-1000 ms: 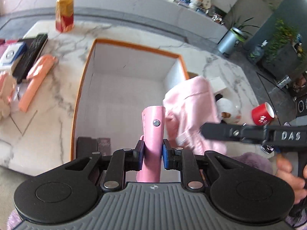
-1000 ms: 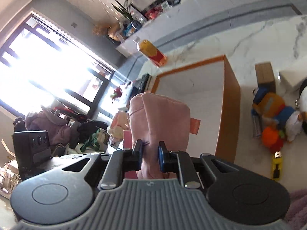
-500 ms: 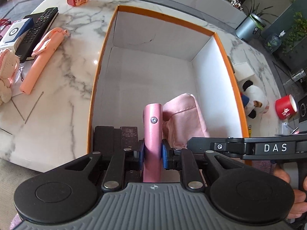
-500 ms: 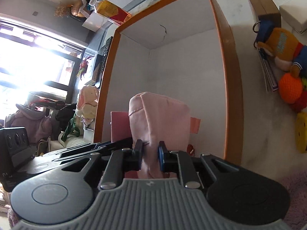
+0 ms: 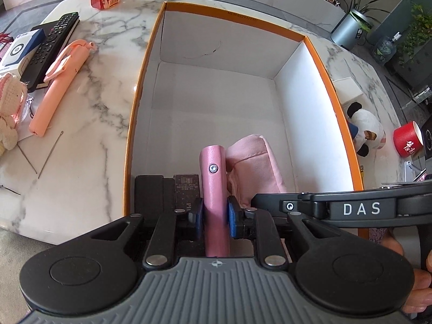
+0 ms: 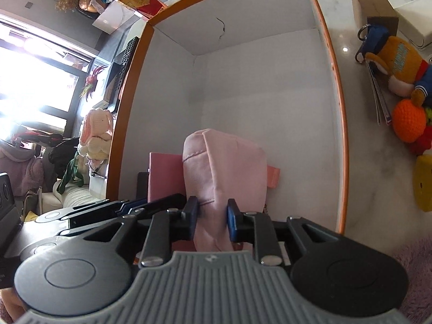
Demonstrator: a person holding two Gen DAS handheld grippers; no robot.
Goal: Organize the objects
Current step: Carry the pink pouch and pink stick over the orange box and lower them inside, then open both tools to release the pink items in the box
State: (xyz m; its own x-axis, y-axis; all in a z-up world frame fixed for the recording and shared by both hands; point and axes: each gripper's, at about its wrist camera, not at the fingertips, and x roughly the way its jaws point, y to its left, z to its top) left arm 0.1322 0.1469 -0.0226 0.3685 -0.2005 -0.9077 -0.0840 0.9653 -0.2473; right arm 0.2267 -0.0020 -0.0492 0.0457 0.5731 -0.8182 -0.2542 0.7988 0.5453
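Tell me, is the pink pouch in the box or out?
In. The pink pouch sits low between the box's white walls, below its orange rim, with the right gripper around it.

Bright daylight floods in from the blown-out window (image 6: 29,86) at the right wrist view's left, both pictures sharp at centre yet strongly bowed toward their edges.

Box (image 5: 318,54): orange rim, white inside, thin dark scribble on far wall.
Case (image 5: 213,178) in blue pads: glossy pink, silver stud.
Pouch (image 6: 229,167): pale pink, stitched seams.
Tabletop (image 5: 89,102): white marble, grey veins.
At 10 o'clock of box: peach stick (image 5: 58,86), black remote (image 5: 50,48).
At 3 o'clock: red cup (image 5: 407,140) with white lettering, black-and-white plush (image 5: 364,127).
Crochet ball (image 6: 409,121): orange.
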